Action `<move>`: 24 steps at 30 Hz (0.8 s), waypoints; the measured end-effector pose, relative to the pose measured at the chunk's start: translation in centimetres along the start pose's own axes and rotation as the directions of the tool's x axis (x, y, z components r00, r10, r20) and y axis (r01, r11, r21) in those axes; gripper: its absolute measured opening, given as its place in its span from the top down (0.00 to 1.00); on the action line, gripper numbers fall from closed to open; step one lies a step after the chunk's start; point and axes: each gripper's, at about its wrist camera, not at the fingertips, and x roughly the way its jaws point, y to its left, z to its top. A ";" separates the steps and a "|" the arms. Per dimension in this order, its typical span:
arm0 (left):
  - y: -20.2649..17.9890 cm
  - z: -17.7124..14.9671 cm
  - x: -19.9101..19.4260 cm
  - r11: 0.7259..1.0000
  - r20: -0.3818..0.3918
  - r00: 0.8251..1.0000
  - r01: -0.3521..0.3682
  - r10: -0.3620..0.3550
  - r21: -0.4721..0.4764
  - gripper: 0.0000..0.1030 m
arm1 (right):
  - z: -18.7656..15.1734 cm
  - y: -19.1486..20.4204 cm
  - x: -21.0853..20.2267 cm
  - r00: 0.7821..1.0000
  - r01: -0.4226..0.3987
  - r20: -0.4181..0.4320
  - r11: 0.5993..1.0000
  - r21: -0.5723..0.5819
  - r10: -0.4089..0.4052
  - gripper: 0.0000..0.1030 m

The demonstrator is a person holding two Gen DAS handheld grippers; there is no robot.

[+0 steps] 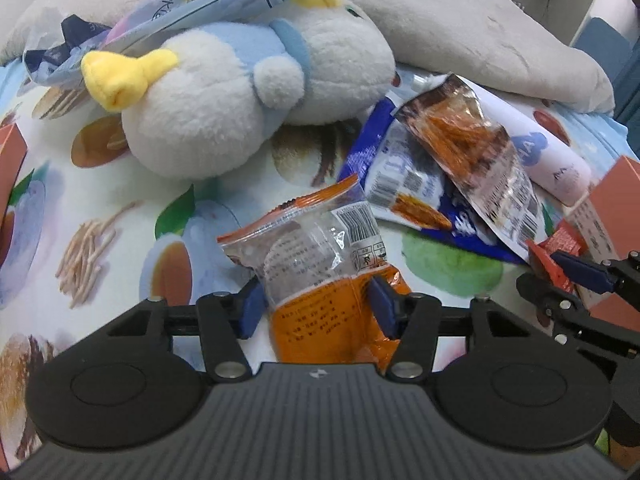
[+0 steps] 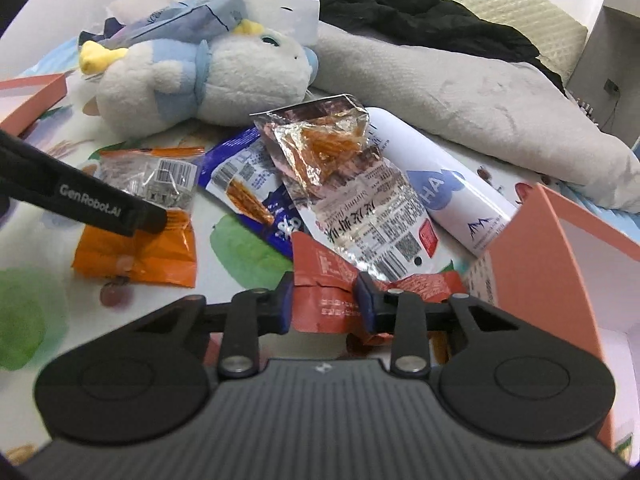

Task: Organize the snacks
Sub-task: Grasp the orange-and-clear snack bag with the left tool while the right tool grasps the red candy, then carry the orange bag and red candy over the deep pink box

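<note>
An orange snack packet is seen lying on the patterned bedsheet, with the left gripper placed around its lower half; the blue pads are set on either side of the packet and appear to touch its edges, though whether it is truly clamped cannot be told; in the right wrist view the same orange snack packet is shown flat on the sheet with the left gripper's arm across it; a red snack packet is bracketed by the right gripper, whose jaws are closed in against its crumpled sides; just beyond it a clear shrimp-stick bag is laid over a blue snack packet and partly over a white bottle; a salmon-pink box is placed just right of the red packet; a white and blue plush toy is lying further back, with a pale blue bag resting on top of it and a grey cushion beside it
</note>
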 end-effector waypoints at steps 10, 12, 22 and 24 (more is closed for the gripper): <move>0.2 -3.5 -3.9 1.000 -0.033 0.999 0.023 -0.024 -0.019 0.49 | -1.0 1.0 -4.1 1.000 0.022 0.014 0.999 -0.023 -0.021 0.79; 0.0 -4.3 -4.6 0.999 -0.042 0.999 0.028 -0.028 -0.020 0.49 | -1.2 1.2 -5.0 0.999 0.029 0.019 0.999 -0.027 -0.029 0.83; -0.9 -8.2 -8.7 0.999 -0.045 0.998 0.050 -0.051 -0.012 0.51 | -2.8 2.4 -9.7 0.999 0.029 0.034 1.000 -0.002 -0.029 0.87; -1.2 -8.7 -9.4 0.999 -0.038 0.998 0.053 -0.053 -0.003 0.51 | -3.1 2.6 -10.6 0.999 0.024 0.035 1.000 0.010 -0.025 0.88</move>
